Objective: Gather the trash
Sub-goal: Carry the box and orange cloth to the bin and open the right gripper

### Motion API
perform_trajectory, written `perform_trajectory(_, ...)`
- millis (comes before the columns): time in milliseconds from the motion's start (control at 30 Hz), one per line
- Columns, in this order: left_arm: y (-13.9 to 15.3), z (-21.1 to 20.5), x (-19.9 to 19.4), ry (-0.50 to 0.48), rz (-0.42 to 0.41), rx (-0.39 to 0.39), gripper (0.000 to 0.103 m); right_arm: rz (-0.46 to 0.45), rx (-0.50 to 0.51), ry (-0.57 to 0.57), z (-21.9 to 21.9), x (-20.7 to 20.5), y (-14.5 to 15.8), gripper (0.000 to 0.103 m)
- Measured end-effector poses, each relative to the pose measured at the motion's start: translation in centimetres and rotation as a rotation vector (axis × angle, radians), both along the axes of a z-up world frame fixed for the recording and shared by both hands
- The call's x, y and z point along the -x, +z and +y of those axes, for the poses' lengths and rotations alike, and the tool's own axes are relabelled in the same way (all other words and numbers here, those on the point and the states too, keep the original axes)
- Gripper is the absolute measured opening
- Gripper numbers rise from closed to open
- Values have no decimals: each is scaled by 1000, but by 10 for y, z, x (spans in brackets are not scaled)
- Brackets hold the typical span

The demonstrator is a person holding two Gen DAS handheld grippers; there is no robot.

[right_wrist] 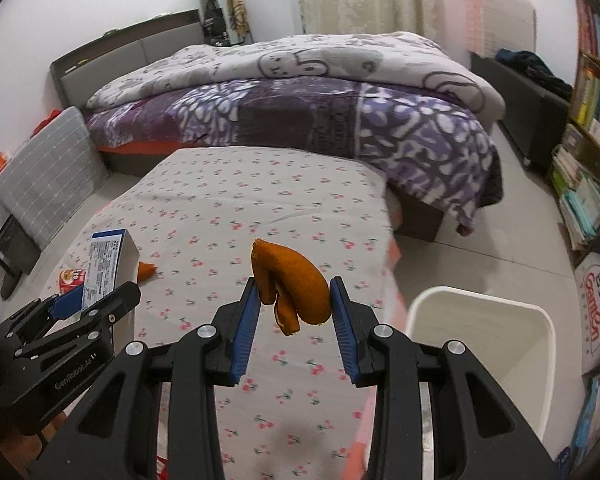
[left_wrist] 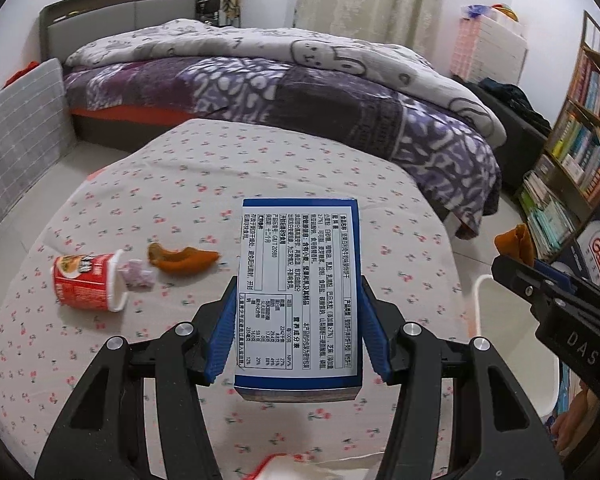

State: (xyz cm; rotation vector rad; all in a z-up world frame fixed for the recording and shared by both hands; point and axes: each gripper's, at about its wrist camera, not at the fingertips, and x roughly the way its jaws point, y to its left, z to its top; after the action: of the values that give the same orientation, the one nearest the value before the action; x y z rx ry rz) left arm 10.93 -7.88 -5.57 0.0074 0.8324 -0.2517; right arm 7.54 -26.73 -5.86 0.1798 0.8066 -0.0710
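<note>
My left gripper (left_wrist: 298, 300) is shut on a blue and white food box (left_wrist: 298, 296) and holds it above the cherry-print table (left_wrist: 260, 160). The box also shows in the right wrist view (right_wrist: 106, 264). My right gripper (right_wrist: 294, 300) is shut on an orange peel (right_wrist: 292, 284) and holds it above the table near its right edge; it shows in the left wrist view (left_wrist: 516, 258). On the table lie a tipped red cup (left_wrist: 88, 282), a crumpled tissue (left_wrist: 138, 276) and another orange peel (left_wrist: 180, 260).
A white bin (right_wrist: 480, 336) stands on the floor right of the table. A bed (left_wrist: 280, 80) with a purple quilt lies behind. A bookshelf (left_wrist: 580, 152) stands at the right. A grey cushion (left_wrist: 20, 132) leans at the left.
</note>
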Motion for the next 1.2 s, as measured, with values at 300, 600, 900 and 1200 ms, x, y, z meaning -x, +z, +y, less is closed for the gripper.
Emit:
perform_trajectory(300,-3,-44,7,-86,9,11,53,46,-28,-143,-56,16,-7,36)
perform_trajectory(600,-9,-101,24,-207,14,8,53,106,-45,-313,-121,39,-16,39)
perform_trajectory(900,-26,-154,46,-332,39,-18,53,86,-32,-464,-167,64,-8,68)
perform_trajectory(1200,-39,-184,61,-427,101,25,53,62,-42,-535,-189,75,-2,74)
